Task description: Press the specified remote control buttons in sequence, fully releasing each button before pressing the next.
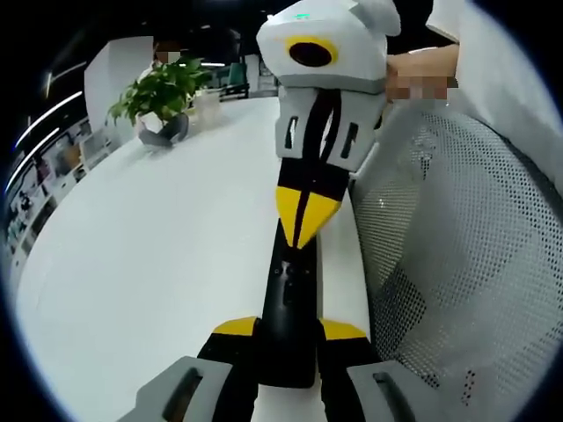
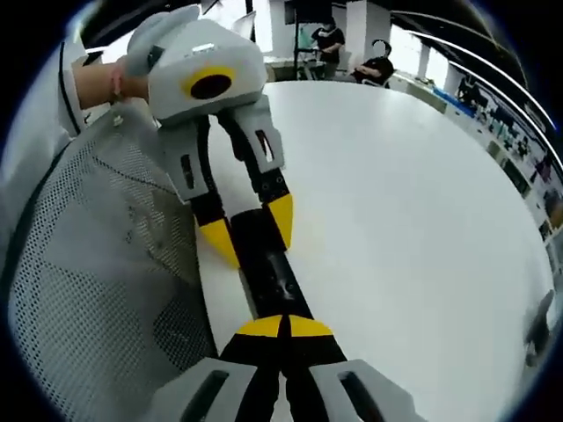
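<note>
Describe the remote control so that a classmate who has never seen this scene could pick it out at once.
Start with the broad white table and go to its edge beside the grey mesh chair back. There a slim black remote control lies flat between two claws: the left claw grips one end, and the right claw, closed, touches the other. It is the one long dark bar on the pale tabletop, unlike the leafy potted plant farther off.

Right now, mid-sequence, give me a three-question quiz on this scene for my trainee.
1. True or false: the left gripper clamps the remote between its jaws.
2. The right gripper has its jaws: A) wide open; B) shut, tips together; C) gripping a chair.
3. Fill in: the potted plant stands on the white ____.
Key: 1 true; 2 B; 3 table.
</note>
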`<move>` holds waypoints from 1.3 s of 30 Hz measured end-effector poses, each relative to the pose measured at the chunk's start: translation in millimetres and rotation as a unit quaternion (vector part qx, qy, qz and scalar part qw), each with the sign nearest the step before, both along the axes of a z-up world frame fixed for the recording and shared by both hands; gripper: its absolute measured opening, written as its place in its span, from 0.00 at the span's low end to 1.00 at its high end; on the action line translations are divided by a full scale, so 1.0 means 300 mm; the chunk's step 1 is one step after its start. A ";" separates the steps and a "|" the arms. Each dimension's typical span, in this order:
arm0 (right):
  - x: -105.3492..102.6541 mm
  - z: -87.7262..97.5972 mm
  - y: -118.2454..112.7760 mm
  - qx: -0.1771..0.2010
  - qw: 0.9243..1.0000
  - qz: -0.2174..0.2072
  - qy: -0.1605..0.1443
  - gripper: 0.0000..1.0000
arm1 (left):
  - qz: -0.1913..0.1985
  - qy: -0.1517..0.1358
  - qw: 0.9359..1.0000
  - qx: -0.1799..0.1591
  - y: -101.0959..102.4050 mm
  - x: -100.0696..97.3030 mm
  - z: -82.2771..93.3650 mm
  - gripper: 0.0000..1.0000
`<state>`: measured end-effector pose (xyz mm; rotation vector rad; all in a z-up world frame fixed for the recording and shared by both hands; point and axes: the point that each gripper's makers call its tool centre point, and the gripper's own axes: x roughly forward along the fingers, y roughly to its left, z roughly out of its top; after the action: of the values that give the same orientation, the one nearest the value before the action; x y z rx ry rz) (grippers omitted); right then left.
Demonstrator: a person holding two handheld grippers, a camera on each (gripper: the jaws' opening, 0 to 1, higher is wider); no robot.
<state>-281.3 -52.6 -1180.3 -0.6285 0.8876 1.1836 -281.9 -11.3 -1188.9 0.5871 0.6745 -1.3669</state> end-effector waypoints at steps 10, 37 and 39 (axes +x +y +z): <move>0.008 0.003 -0.007 0.026 0.998 -0.050 0.029 0.00 | -0.008 -0.001 1.000 0.009 -0.001 -0.001 -0.001 0.24; 0.009 0.002 0.033 0.024 0.999 -0.043 0.002 0.00 | -0.013 -0.001 1.000 0.017 -0.002 -0.002 -0.003 0.24; 0.001 0.006 0.033 0.026 0.999 -0.033 -0.005 0.00 | -0.011 0.000 1.000 0.016 -0.002 -0.002 -0.002 0.24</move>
<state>-281.1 -42.8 -1178.6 -0.5575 0.8604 1.1396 -282.5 -12.0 -1189.6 0.6218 0.6937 -1.3792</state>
